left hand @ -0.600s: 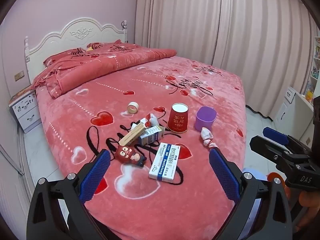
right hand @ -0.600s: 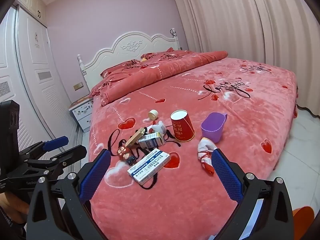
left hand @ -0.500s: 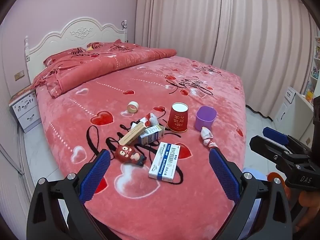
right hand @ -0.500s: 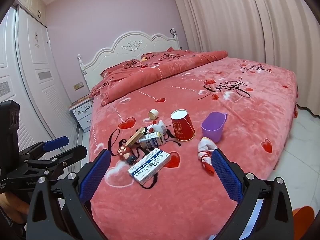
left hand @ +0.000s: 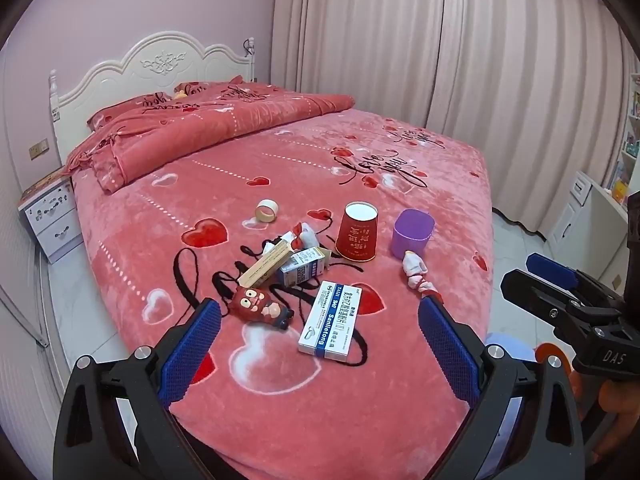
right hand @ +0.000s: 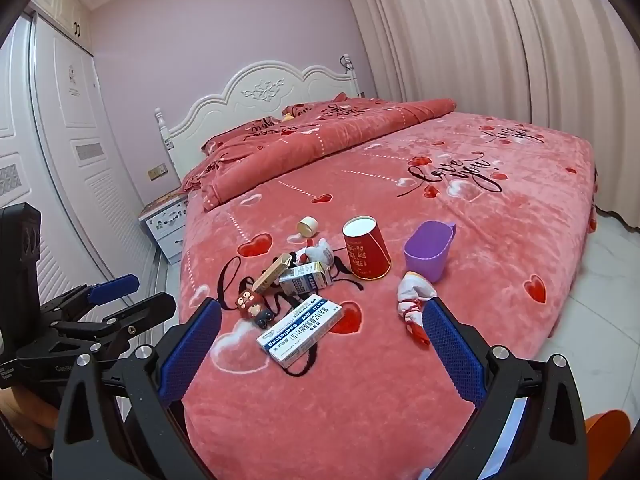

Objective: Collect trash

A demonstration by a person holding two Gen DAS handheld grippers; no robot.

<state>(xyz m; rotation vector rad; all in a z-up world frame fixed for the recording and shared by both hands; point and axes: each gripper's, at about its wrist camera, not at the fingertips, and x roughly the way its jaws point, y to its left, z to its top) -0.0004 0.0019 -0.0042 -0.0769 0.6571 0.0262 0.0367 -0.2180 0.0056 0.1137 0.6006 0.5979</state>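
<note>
Trash lies on the red bed (left hand: 280, 392): a white-and-blue medicine box (left hand: 330, 325) (right hand: 300, 330), a small milk carton (left hand: 303, 267) (right hand: 305, 280), a tan slim box (left hand: 266, 267), an upturned red paper cup (left hand: 357, 232) (right hand: 366, 248), a tape roll (left hand: 267, 211), a crumpled white-and-red wrapper (left hand: 418, 274) (right hand: 414, 300) and a red figurine (left hand: 258, 306). My left gripper (left hand: 319, 312) is open and empty, above the near bed edge. My right gripper (right hand: 322, 314) is open and empty too.
A purple plastic cup (left hand: 412, 234) (right hand: 428, 250) stands right of the red cup. A folded quilt (left hand: 208, 132) and headboard lie at the far end. A white nightstand (left hand: 50, 216) is on the left, curtains behind, tiled floor (right hand: 600, 320) on the right.
Both grippers have drifted very slightly; the scene is almost the same. Nothing has been taken hold of.
</note>
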